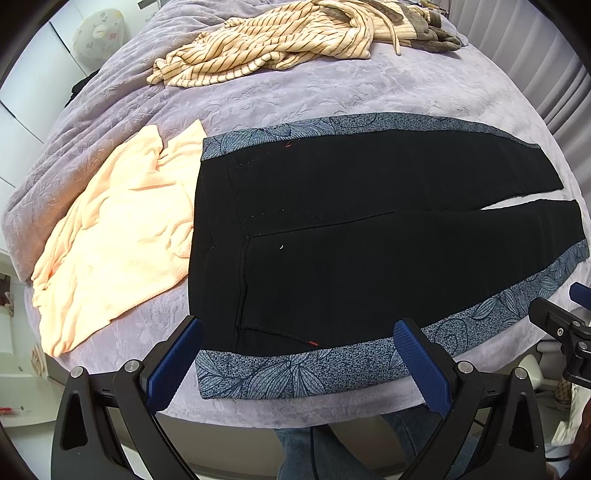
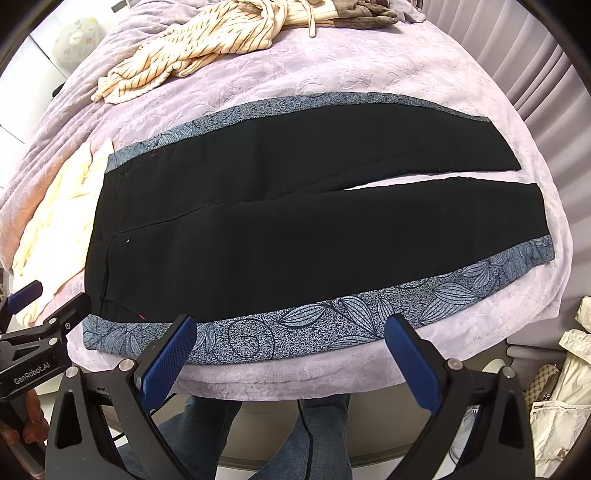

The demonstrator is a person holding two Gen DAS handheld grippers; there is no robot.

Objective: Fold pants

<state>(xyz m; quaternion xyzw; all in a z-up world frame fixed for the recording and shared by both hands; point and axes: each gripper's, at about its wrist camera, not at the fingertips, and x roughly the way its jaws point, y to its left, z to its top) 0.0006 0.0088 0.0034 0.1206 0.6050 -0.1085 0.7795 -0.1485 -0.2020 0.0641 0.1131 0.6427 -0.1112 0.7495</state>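
Observation:
Black pants [image 1: 369, 236] with blue-grey leaf-print side stripes lie flat on the lilac bed, waistband to the left, both legs stretching right with a narrow gap between them. In the right wrist view the same pants [image 2: 295, 229] span the bed. My left gripper [image 1: 297, 338] hovers open over the near printed stripe by the waistband, holding nothing. My right gripper [image 2: 290, 332] stands open over the near stripe at mid-leg, also empty. The right gripper [image 1: 565, 325] shows at the right edge of the left wrist view, and the left gripper [image 2: 33, 314] at the left edge of the right wrist view.
A peach garment [image 1: 110, 243] lies crumpled left of the waistband. A cream striped garment [image 1: 266, 44] and a brown one [image 1: 436, 29] sit at the far side of the lilac bedspread [image 1: 332, 88]. A person's jeans-clad legs [image 2: 207, 435] stand at the bed's near edge. Bags [image 2: 565, 398] rest on the floor at right.

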